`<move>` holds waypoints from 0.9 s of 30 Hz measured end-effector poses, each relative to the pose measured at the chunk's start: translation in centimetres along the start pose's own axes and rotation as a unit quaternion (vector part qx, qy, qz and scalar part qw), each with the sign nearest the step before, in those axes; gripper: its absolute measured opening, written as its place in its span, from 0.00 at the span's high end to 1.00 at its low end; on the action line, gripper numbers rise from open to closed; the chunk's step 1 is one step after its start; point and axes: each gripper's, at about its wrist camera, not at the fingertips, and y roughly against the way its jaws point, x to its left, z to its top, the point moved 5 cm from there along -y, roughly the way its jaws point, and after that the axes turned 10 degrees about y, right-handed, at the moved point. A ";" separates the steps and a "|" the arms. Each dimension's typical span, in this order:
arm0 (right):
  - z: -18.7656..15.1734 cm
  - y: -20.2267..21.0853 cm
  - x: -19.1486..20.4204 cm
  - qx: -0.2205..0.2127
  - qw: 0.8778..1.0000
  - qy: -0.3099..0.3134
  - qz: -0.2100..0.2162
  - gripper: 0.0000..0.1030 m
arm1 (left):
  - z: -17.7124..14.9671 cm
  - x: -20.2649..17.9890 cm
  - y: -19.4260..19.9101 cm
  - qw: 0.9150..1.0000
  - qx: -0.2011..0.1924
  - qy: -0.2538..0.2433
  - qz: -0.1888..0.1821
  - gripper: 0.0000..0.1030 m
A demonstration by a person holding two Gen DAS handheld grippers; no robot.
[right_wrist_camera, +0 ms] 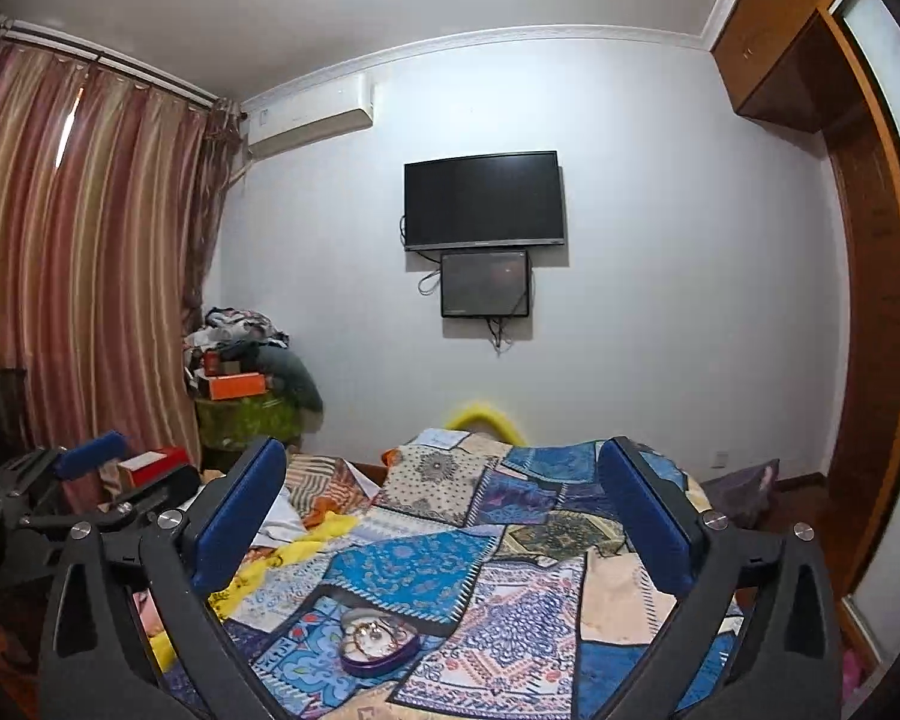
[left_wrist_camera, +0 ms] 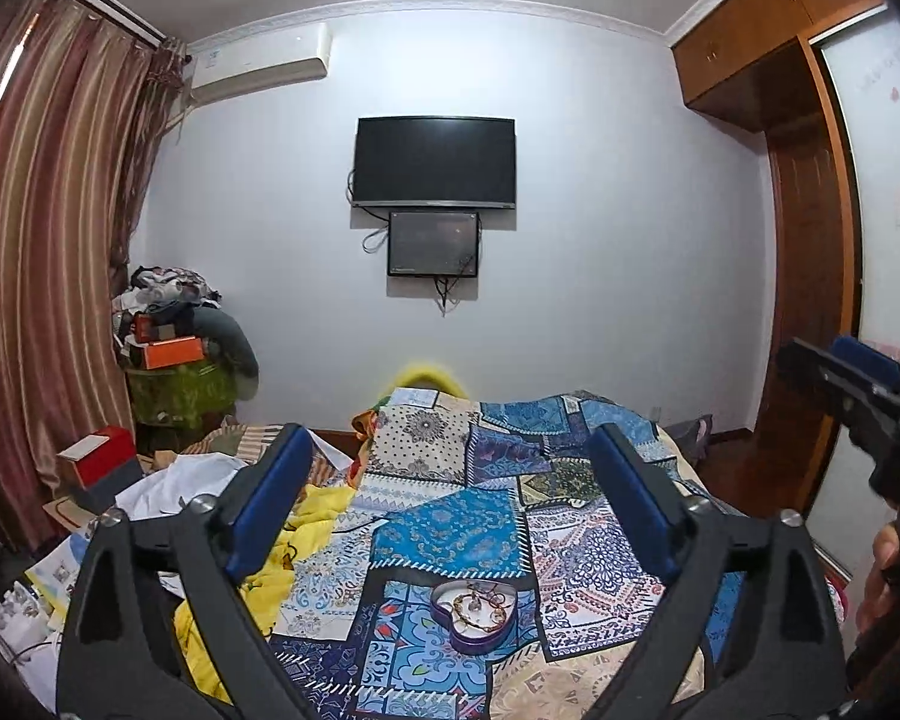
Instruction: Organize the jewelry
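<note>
Left tool (left_wrist_camera: 450, 480) and right tool (right_wrist_camera: 444, 498) both spread wide, gripping nothing, raised over patchwork bedspread (left_wrist_camera: 450, 516); heart-shaped tin (left_wrist_camera: 479, 615) holding tangled jewelry (left_wrist_camera: 480, 603) resting on bedspread, below and between blue pads (left_wrist_camera: 273, 498)

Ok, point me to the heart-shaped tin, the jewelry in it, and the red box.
heart-shaped tin (left_wrist_camera: 486, 639), left wrist view, purple side wall.
jewelry (left_wrist_camera: 479, 603), left wrist view, gold chain inside.
red box (left_wrist_camera: 105, 461), left wrist view, red side.
</note>
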 end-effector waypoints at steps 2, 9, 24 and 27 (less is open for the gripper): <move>-0.2 0.2 0.0 0.006 1.000 -0.002 0.003 0.00 | 0.1 0.0 0.2 1.000 -0.001 0.000 -0.002 0.07; -0.7 0.8 -0.2 0.012 1.000 -0.002 0.006 0.00 | -0.1 -0.2 0.7 1.000 -0.002 0.000 -0.003 0.06; -0.8 1.0 -0.3 0.019 1.000 0.004 0.009 0.00 | -0.5 0.0 0.2 1.000 0.004 0.004 0.002 0.06; -0.7 1.1 -0.2 0.021 1.000 0.004 0.010 0.00 | -0.5 0.1 0.1 1.000 0.005 0.005 0.001 0.05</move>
